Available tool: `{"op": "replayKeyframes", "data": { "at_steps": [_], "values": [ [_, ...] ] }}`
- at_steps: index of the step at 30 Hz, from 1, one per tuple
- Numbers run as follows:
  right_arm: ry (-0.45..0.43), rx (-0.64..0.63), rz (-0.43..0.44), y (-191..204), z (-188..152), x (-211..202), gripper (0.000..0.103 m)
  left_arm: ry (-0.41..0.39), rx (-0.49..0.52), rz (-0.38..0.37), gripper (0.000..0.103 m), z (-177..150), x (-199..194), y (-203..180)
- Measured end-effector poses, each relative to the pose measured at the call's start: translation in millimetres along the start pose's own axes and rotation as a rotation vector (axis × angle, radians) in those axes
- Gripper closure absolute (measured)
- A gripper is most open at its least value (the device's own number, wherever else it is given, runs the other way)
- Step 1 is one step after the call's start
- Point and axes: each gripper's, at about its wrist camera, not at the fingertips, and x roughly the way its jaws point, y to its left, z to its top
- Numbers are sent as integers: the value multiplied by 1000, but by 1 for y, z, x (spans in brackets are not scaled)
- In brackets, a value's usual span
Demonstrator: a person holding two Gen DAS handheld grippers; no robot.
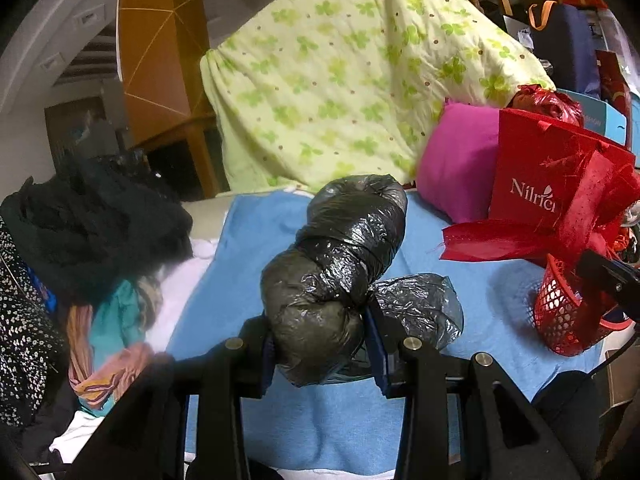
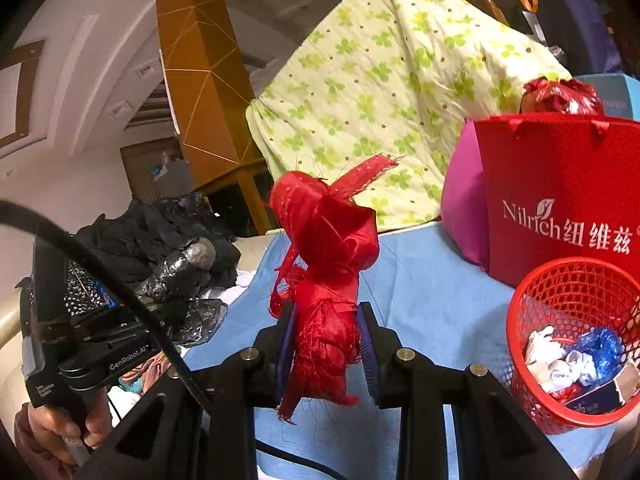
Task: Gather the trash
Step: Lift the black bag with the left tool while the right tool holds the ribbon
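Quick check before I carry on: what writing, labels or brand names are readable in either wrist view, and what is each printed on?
"Nilrich" followed by the Chinese characters "纽维兹", white print: on the red paper bag.
"GenRobot.AI": on the left claw's black body, seen in the right wrist view.
Small white label lower on that same body: too small to read.
Print on the blue box behind the bag: too blurred to read.
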Motion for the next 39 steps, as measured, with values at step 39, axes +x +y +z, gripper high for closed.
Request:
{"op": "replayKeyframes", "data": {
  "at_steps": [39],
  "values": [
    [-13, 52, 25, -18, 1, -6, 71, 11, 93, 18, 62, -5, -10, -29]
  ]
}}
